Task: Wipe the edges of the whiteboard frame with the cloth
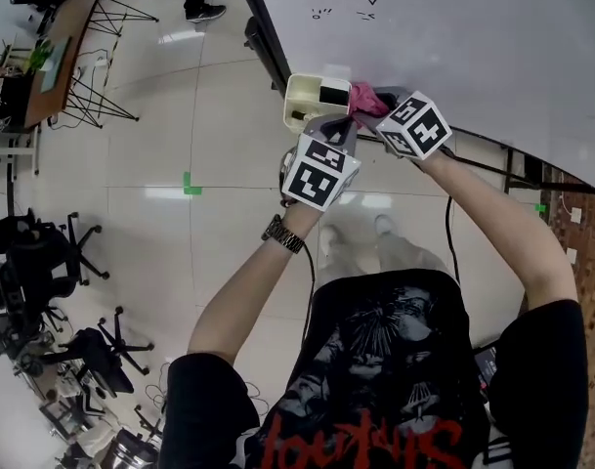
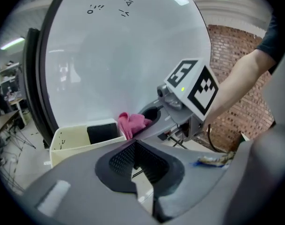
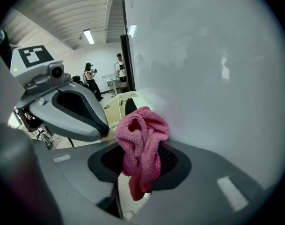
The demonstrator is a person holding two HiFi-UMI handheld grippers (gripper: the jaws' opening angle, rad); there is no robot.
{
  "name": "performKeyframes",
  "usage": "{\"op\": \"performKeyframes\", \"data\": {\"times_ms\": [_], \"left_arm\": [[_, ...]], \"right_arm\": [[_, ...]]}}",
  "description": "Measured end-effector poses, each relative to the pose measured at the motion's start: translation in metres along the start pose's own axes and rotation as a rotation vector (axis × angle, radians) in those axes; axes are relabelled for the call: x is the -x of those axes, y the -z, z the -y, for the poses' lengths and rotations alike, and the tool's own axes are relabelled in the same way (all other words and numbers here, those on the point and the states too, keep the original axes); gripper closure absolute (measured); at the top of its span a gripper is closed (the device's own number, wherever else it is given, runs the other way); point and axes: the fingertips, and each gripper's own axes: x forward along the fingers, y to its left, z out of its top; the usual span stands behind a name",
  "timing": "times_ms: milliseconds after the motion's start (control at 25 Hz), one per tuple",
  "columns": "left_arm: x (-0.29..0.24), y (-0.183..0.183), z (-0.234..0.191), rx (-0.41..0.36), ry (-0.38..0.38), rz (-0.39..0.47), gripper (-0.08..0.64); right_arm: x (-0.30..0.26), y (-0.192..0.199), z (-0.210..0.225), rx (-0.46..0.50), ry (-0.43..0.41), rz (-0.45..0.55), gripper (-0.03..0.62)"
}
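Pink terry-like knit, bunched into a soft wad: that is the cloth (image 1: 367,98) in the head view. It sits at the tip of my right gripper (image 1: 380,103), low on the whiteboard (image 1: 453,47) near its bottom edge. Just to its left is a cream tray (image 1: 299,94) with a black eraser (image 1: 333,94) in it. My left gripper (image 1: 342,125) is close beneath, its tips pointing up toward the tray and cloth. The board's dark frame (image 1: 263,27) runs up and away on the left.

In the left gripper view, my left gripper (image 2: 135,146) has its black ribbed pads pressed together at the tips, with nothing caught in them. Beyond them the cloth (image 2: 132,123) shows as a small crumpled lump at the nose of the right gripper (image 2: 151,116), between that nose and the tray (image 2: 72,142). Behind it all stands the whiteboard (image 2: 133,55).

In the right gripper view, my right gripper (image 3: 140,161) is pinching the cloth (image 3: 142,139) between its pads. The fabric is looped and nubby, folded over on itself above the jaws, with a tail hanging below them. It is right beside the whiteboard (image 3: 203,55); I cannot tell whether it touches. The left gripper (image 3: 72,109) is just to the left.
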Motion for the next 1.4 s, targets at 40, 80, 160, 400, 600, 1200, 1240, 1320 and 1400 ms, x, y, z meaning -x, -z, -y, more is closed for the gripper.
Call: {"op": "performKeyframes", "data": {"times_ms": [40,80,160,400,600,1200,1240,1320,1400], "left_arm": [[0.000,-0.002,-0.002,0.025,-0.013,0.013,0.563],[0.000,-0.004,-0.002,0.042,-0.032,0.029,0.563],[0.003,-0.002,0.007,0.058,-0.069,0.065,0.563],[-0.011,0.003,0.045,-0.037,-0.117,0.056,0.563],[-0.013,0.002,0.004,-0.126,-0.097,0.034,0.563],[-0.061,0.051,-0.014,0.022,-0.001,-0.008,0.563],[-0.062,0.053,-0.012,0.027,0.004,-0.006,0.563],[-0.060,0.055,-0.013,0.035,0.012,-0.007,0.563],[-0.060,0.057,-0.018,0.037,0.012,-0.011,0.563]], "right_arm": [[-0.005,0.005,0.002,-0.010,-0.020,-0.016,0.465],[-0.010,0.011,0.002,-0.024,-0.037,-0.029,0.465],[-0.017,0.027,-0.005,-0.042,-0.063,-0.045,0.465],[-0.033,0.052,-0.008,0.031,-0.134,-0.122,0.465],[-0.056,0.024,-0.002,0.071,-0.156,-0.140,0.465],[-0.078,0.037,0.010,0.231,-0.289,-0.325,0.466],[-0.078,0.037,0.009,0.232,-0.288,-0.326,0.465],[-0.081,0.036,0.006,0.225,-0.284,-0.324,0.465],[-0.086,0.033,0.006,0.223,-0.287,-0.321,0.466]]}}
